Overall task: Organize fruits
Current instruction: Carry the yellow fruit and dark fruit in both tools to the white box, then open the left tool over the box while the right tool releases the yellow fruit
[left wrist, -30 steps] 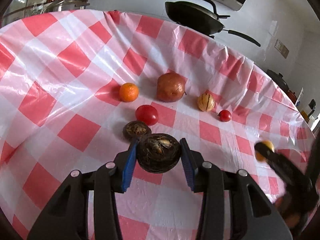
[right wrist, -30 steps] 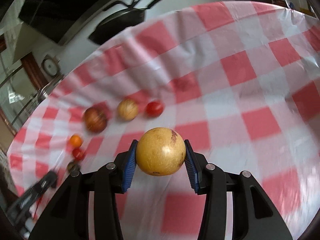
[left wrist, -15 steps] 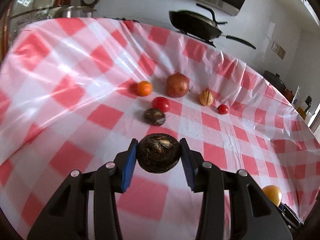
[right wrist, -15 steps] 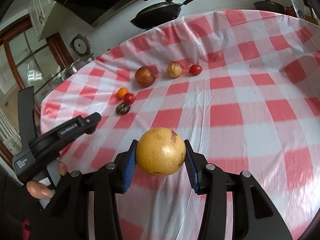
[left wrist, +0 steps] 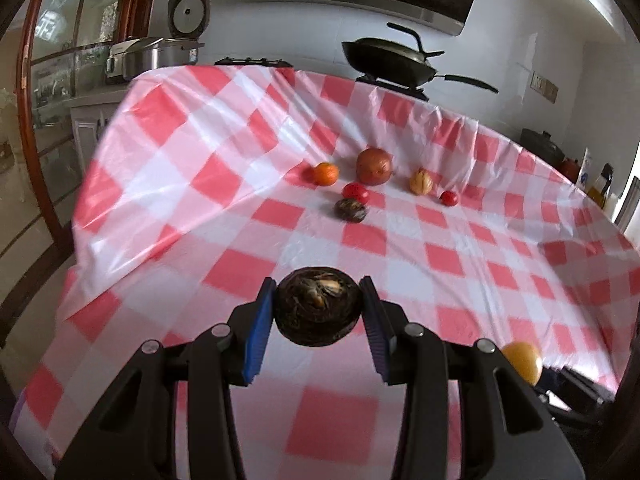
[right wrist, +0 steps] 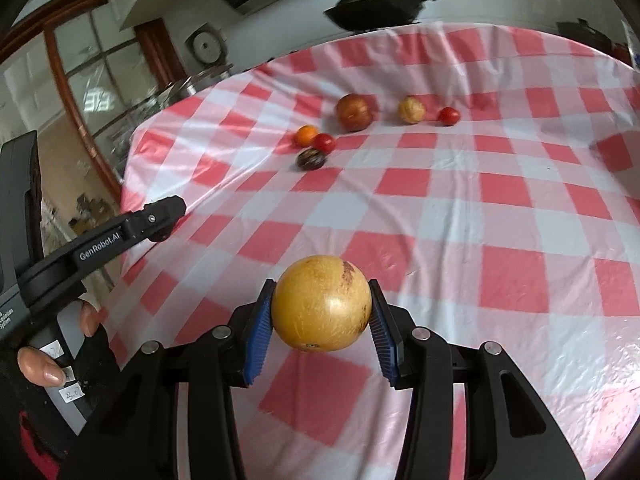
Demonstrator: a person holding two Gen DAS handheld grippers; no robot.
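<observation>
My left gripper (left wrist: 318, 312) is shut on a dark brown round fruit (left wrist: 316, 310), held above the near part of the red-and-white checked table (left wrist: 224, 184). My right gripper (right wrist: 322, 312) is shut on a yellow round fruit (right wrist: 322, 302), which also shows at the lower right of the left wrist view (left wrist: 522, 360). Far across the table lie an orange (left wrist: 325, 173), a large reddish-brown fruit (left wrist: 374, 166), a red tomato (left wrist: 355, 192), another dark fruit (left wrist: 351, 210), a pale striped fruit (left wrist: 421, 182) and a small red tomato (left wrist: 449, 198).
A black wok (left wrist: 390, 60) sits on a stove behind the table, with a rice cooker (left wrist: 156, 56) at the back left. The table's left edge drops to the floor beside a wooden-framed glass door (left wrist: 48, 80). The left gripper's body (right wrist: 120, 236) shows in the right wrist view.
Both grippers have pulled back from the group of fruits toward the near side of the table, each still holding its fruit. The fruits on the table have not moved.
</observation>
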